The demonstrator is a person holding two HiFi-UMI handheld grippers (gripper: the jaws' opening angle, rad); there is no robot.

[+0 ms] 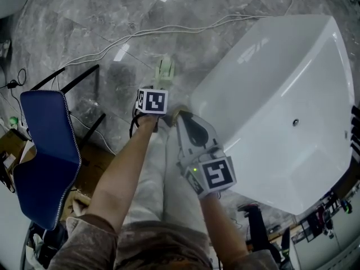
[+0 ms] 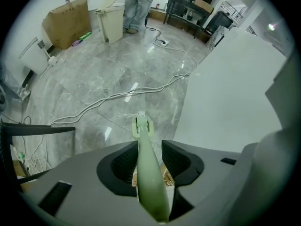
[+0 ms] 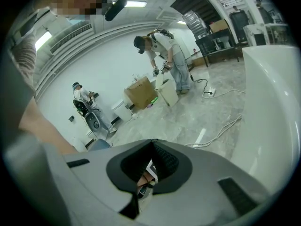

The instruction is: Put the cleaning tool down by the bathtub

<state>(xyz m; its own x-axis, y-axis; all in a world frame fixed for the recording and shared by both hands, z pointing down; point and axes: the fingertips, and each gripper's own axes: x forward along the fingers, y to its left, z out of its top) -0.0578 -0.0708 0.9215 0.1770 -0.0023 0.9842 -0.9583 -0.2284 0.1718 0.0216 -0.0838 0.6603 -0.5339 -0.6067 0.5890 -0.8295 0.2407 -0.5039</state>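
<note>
Step in hand: releasing the cleaning tool (image 2: 146, 171) onto the floor (image 1: 84, 21) beside the bathtub (image 1: 270, 94). I judge the task to be almost finished.
Cleaning tool: it is pale green, with a long handle and a small head at the far end. The head is low, just beside the outer wall of the bathtub near its corner. I cannot tell whether it already touches the floor.
Left gripper (image 2: 146, 144): it points straight down, close to the bathtub's outer wall. Its fingers (image 2: 181, 161) stand apart with the handle between them. A gap shows on one side, so they do not clamp the handle.
Right gripper (image 3: 152, 142): it is also just beside the bathtub's outer wall. Its fingers (image 3: 167, 161) are together at the tips and hold nothing.
How to do it well: nothing grips the handle, so it may tip over. I would lift the left gripper straight up and slowly, so that the fingers do not drag the handle. The right gripper should keep away.
Surface: glossy grey marble-look tiles, probably slippery under a smooth plastic head.
Room: a white cable (image 1: 140, 35) runs over the floor near the bathtub's far corner. A blue chair (image 1: 48, 151) is well apart from the bathtub. A cardboard box (image 2: 68, 22) and a standing person (image 3: 164, 55) are far beyond it.
</note>
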